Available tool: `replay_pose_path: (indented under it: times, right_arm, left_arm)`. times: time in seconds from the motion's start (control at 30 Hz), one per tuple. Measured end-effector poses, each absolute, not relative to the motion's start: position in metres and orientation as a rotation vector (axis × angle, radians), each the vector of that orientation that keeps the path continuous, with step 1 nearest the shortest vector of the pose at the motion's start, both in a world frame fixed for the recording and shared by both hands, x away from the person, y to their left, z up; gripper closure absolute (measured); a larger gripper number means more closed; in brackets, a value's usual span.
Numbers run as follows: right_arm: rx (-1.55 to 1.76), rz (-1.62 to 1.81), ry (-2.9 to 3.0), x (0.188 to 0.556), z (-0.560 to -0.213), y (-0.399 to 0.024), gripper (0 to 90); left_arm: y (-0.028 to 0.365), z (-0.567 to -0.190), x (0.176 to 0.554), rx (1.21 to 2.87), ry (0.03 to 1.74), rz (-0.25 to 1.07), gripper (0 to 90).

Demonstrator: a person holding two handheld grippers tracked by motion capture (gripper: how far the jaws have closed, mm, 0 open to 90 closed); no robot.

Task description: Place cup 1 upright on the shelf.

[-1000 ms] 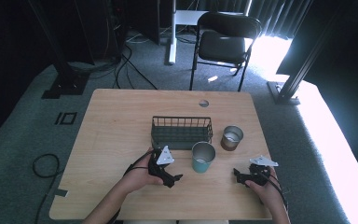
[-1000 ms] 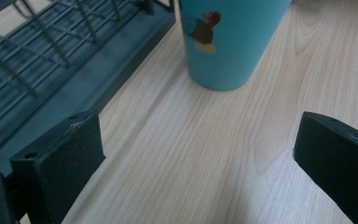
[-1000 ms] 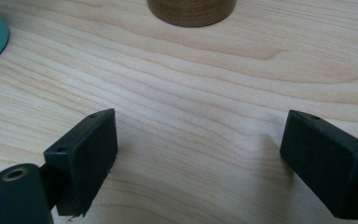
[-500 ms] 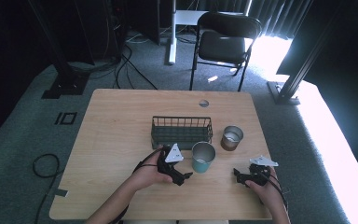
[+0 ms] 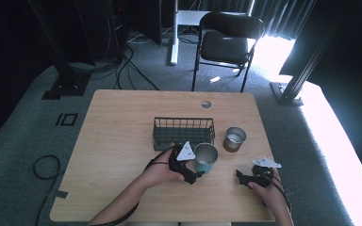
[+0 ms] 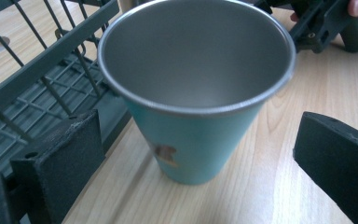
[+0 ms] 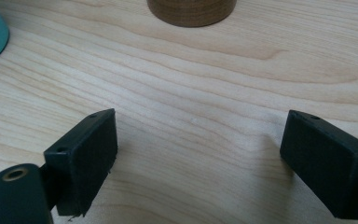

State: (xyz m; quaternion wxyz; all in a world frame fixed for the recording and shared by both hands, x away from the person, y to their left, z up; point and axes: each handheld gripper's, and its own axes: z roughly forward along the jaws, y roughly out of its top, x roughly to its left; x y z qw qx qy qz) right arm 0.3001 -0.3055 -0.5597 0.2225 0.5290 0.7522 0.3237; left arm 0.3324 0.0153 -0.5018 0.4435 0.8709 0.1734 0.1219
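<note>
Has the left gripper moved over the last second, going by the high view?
Yes. The left gripper has slid toward the teal cup, measured against the wire basket, which has stayed put. Its fingers now flank the cup, open.

Teal cup [image 6: 193, 93] with steel rim and interior, upright, empty; on the wooden table just beside the wire basket [image 6: 42, 79]

I work in what looks like a lab or studio: dark curtains [image 5: 283, 12], metal stand legs [image 5: 63, 75], cables on grey carpet [image 5: 132, 56], a folding chair [image 5: 228, 42], one wooden table [image 5: 122, 122].
</note>
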Motion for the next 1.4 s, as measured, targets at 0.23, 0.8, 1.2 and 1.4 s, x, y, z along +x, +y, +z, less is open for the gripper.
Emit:
replay_pose_path:
  times: [0.23,0.8,1.2,1.4]
  right_arm:
    - [1.46,0.893,2.078,0.3,-0.56,-0.306,10.6]
    - [1.462,0.895,2.077,0.3,-0.56,-0.305,10.6]
    - [1.463,0.894,2.077,0.3,-0.56,-0.305,10.6]
    - [1.46,0.894,2.076,0.3,-0.56,-0.306,10.6]
  left_arm:
    - [0.005,-0.502,0.339,2.141,0.429,0.3,2.1]
    - [-0.013,-0.5,0.347,2.097,0.426,0.299,2.2]
    - [-0.018,-0.498,0.347,2.097,0.441,0.32,7.3]
    - [-0.013,-0.491,0.346,2.07,0.451,0.318,7.4]
